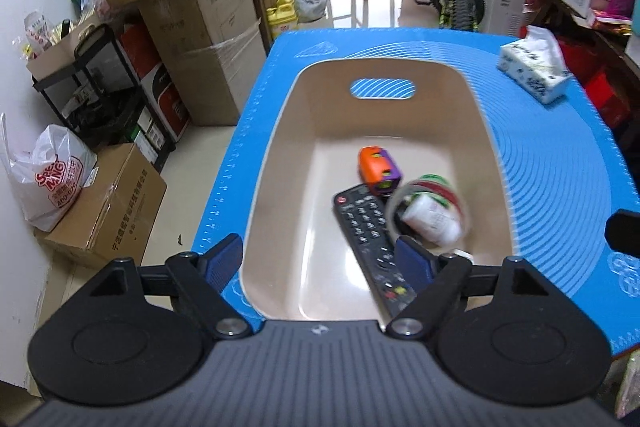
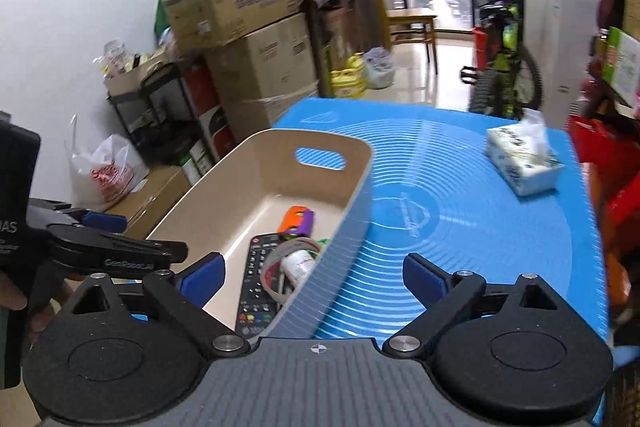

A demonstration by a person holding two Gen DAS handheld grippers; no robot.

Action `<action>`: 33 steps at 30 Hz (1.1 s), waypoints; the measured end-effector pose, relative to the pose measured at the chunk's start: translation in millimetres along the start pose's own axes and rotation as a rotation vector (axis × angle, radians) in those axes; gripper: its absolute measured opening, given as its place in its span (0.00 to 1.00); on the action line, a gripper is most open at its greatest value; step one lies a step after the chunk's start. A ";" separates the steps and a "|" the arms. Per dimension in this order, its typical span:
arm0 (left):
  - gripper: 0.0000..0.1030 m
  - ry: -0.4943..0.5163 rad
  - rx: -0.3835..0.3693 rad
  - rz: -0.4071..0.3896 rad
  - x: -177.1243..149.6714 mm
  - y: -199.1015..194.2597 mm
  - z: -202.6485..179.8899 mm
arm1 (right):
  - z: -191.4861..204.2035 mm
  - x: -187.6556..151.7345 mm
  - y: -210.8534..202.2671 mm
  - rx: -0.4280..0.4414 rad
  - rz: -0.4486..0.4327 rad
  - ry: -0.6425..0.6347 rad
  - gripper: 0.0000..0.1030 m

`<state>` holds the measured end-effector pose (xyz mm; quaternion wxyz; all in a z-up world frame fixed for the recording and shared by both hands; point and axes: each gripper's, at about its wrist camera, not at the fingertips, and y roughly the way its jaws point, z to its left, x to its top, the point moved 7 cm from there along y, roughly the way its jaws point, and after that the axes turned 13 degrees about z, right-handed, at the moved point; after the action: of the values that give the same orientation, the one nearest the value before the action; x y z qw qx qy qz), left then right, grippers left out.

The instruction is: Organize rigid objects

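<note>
Just beyond left tongs: remote.

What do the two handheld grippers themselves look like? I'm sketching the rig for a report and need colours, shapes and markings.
Both match: the left gripper and right gripper each have a grey ribbed body with a small crosshair mark, two round black discs, black angled linkage arms with silver pivot pins, and blue-padded fingers. From the right wrist view, the left gripper's side carries pale lettering too blurred to read. No cables or sleeves show.
</note>
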<state>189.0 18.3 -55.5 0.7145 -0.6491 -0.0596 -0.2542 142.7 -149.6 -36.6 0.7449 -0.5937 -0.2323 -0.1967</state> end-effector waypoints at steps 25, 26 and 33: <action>0.81 0.026 -0.058 -0.076 -94.7 -102.0 -71.0 | -35.2 -111.0 -145.8 -0.121 -0.106 0.113 0.95; 0.81 0.026 -0.060 -0.079 -97.8 -104.5 -73.1 | -36.6 -115.1 -148.6 -0.121 -0.108 0.119 0.95; 0.81 0.023 -0.071 -0.092 -112.2 -116.8 -81.2 | -40.6 -142.2 -159.8 -0.117 -0.110 0.156 0.95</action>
<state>20.8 -30.7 -9.4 0.6794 -0.6674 -0.0721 -0.2963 -59.5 -221.6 0.2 0.7130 -0.6053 -0.1939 -0.2962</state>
